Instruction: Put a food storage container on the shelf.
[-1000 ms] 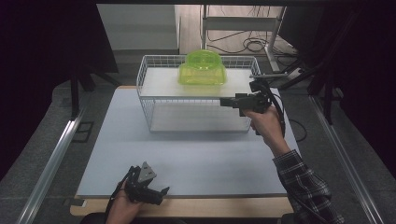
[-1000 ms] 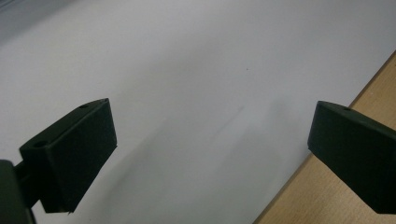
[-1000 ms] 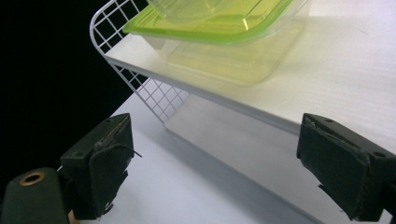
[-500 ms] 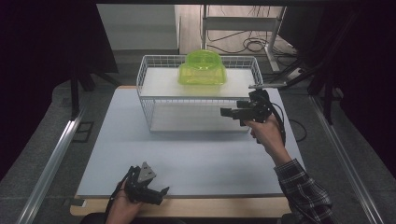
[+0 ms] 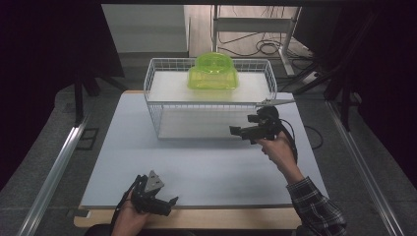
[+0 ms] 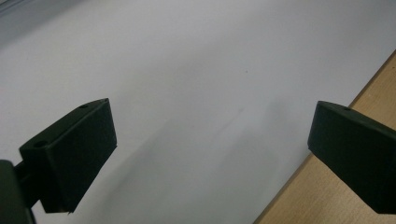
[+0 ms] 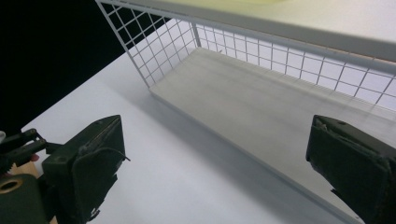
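A white wire rack (image 5: 152,93) with two shelves stands at the back of the white table mat (image 5: 196,167). A translucent green plastic container (image 5: 213,73) sits on its upper shelf. In front of the rack's right end, my right gripper (image 5: 236,131) is open and holds nothing. In the right gripper view the right gripper (image 7: 217,126) faces the bare lower shelf (image 7: 261,107). Low over the mat's near edge, my left gripper (image 5: 167,201) is open and holds nothing. In the left gripper view the left gripper (image 6: 212,112) has only mat between its jaws.
A wooden table edge (image 5: 196,219) borders the mat at the front and shows again (image 6: 322,196) beside the left gripper's jaw. Metal rails (image 5: 54,167) run along both sides of the table. Cables (image 5: 260,46) and stand legs lie on the floor behind.
My right gripper has come down and toward the person, from beside the rack's upper right corner to the front of the lower shelf. The left gripper has stayed put.
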The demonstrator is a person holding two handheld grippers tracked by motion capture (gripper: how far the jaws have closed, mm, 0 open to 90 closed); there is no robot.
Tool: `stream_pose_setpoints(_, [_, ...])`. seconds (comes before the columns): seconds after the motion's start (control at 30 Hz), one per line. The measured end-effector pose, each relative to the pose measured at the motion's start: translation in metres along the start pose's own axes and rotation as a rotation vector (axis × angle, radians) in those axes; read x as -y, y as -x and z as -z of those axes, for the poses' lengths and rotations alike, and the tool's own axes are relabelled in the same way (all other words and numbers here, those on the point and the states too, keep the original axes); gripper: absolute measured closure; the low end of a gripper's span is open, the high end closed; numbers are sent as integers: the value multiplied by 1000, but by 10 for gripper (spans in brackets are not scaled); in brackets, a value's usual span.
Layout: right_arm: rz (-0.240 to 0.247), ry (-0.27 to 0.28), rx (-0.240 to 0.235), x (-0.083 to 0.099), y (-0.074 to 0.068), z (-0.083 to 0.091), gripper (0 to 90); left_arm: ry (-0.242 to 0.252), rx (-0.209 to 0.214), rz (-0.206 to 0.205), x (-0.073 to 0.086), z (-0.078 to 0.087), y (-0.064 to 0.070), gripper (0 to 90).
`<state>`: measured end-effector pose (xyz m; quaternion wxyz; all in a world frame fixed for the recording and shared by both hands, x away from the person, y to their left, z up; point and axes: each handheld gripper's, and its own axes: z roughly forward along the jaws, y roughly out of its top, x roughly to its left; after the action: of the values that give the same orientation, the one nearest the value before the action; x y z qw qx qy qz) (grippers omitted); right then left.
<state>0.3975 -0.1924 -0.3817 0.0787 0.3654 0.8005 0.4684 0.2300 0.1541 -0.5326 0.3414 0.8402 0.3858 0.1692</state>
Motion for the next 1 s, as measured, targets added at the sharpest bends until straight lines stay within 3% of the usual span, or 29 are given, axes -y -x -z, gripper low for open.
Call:
stream_pose_setpoints(0.53, [48,-7,15,25,-7,-6,46,-3,1,-4,0,0,0,8])
stream_pose_setpoints(1.0, [46,-20,25,57,-6,-15,38,-4,4,-2,0,-1,1,8])
